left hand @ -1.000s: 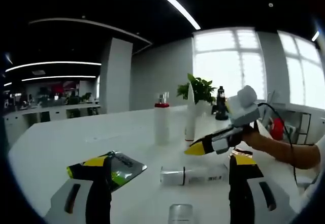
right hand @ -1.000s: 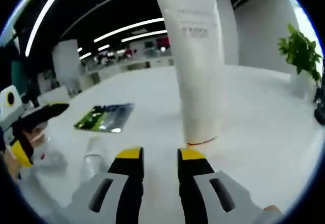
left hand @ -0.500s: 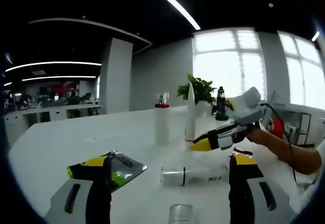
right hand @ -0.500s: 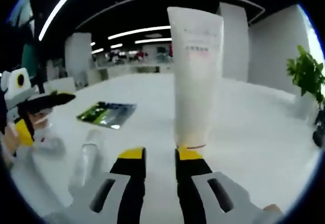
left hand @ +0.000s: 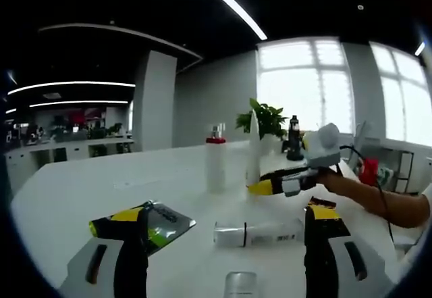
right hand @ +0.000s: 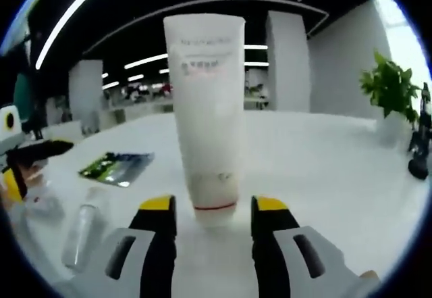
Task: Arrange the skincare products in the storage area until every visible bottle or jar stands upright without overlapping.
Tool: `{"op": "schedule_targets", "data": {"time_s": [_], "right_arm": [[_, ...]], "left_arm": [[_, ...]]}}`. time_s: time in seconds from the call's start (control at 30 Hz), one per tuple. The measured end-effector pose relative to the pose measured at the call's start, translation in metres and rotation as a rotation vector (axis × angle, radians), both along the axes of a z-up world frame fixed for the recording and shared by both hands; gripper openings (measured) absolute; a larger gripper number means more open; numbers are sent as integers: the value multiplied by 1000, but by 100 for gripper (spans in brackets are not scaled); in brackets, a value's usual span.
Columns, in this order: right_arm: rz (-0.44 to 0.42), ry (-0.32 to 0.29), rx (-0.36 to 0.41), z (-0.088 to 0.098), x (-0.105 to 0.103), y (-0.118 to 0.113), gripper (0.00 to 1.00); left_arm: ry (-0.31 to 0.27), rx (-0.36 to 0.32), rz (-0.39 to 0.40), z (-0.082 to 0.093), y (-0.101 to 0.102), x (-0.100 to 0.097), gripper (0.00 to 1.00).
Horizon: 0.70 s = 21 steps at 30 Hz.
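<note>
A white tube point(right hand: 206, 109) stands upright on its cap, close in front of my right gripper point(right hand: 214, 207). That gripper is open, one jaw on each side of the cap with a small gap to it. Seen from the left gripper view, the right gripper point(left hand: 260, 188) reaches in from the right to the foot of the thin tube point(left hand: 253, 151). A white bottle with a red collar point(left hand: 214, 163) stands beside the tube. My left gripper point(left hand: 226, 227) is open and wide, with a white bottle point(left hand: 260, 232) lying on its side just beyond it.
A green and silver sachet point(left hand: 160, 220) lies flat on the white table point(left hand: 81, 190). A clear bottle point(right hand: 81, 227) lies on its side near the left gripper point(right hand: 30, 153). A potted plant point(right hand: 391, 88) and a dark bottle point(left hand: 293, 139) stand at the far edge.
My right gripper's jaws have spread apart, and the tube now sits centred between them instead of off to the right. The left gripper has stayed still.
</note>
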State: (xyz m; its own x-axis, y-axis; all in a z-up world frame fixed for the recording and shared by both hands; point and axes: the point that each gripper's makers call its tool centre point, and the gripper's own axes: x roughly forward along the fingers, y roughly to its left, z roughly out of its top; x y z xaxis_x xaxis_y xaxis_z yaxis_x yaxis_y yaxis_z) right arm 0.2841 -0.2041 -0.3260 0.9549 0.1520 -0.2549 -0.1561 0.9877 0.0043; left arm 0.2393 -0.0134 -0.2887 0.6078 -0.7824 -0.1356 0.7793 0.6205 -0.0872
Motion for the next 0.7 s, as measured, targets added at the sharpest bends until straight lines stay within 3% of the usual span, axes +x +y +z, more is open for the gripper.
{"op": "schedule_targets", "data": {"time_s": [0.1,0.23,0.5,0.7], "right_arm": [[2,-11,-7,-4,3,2,40],[-2,-18,-56,-11,8,4,28],[-14,-33,-85,-10,23,4,27],[-72,0,-112,-9,25,0,27]], "left_arm": [[0,2,0,-1,0,1,100],[-2,4,1,-1,0,1,100],[3,-1,2,-1,0,1,100],[4,-3,6,-1,1,-2,100]]}}
